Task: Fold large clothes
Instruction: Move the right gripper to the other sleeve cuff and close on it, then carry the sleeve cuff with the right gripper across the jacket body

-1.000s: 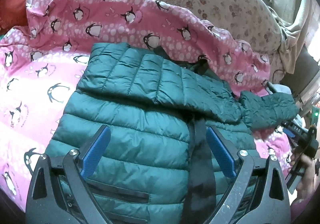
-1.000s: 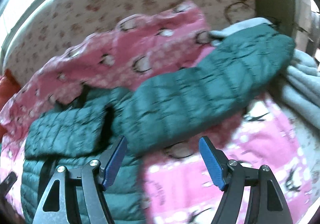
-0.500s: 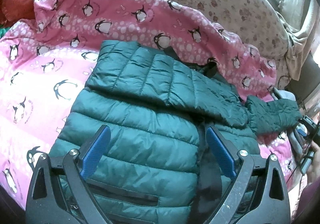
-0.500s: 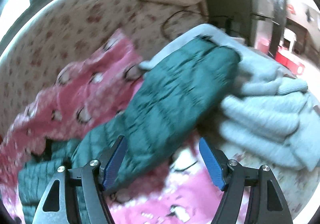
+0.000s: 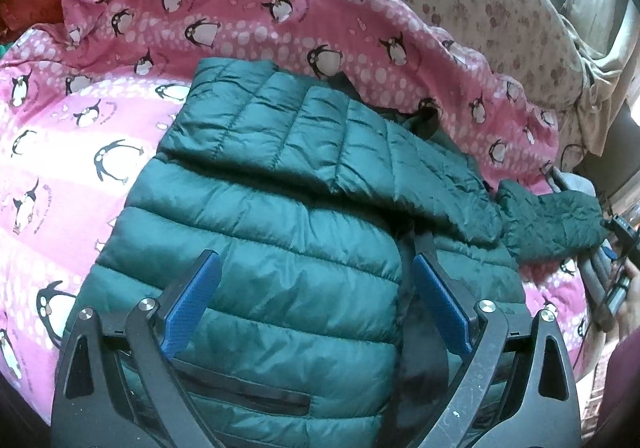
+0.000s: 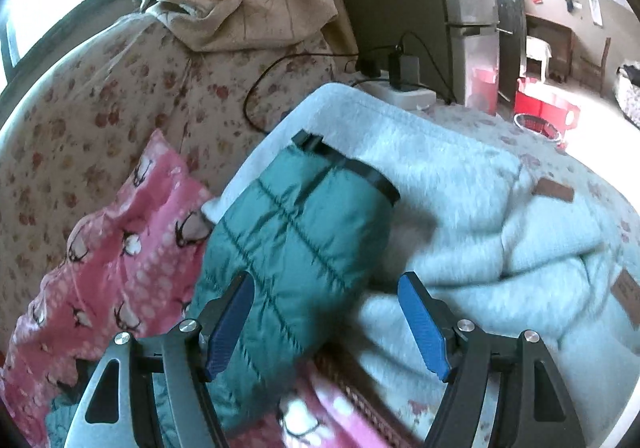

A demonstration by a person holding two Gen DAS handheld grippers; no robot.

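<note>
Blue pads of the left gripper (image 5: 316, 304) stand apart at frame bottom over the green puffer jacket (image 5: 280, 232), gripping nothing. Its body fills mid-frame on the penguin sheet (image 5: 100, 116). The right gripper (image 6: 326, 320), equally spread and empty, hovers above the jacket's sleeve (image 6: 296, 240), whose cuff rests on a pale fleece blanket (image 6: 480, 216) beyond.
</note>
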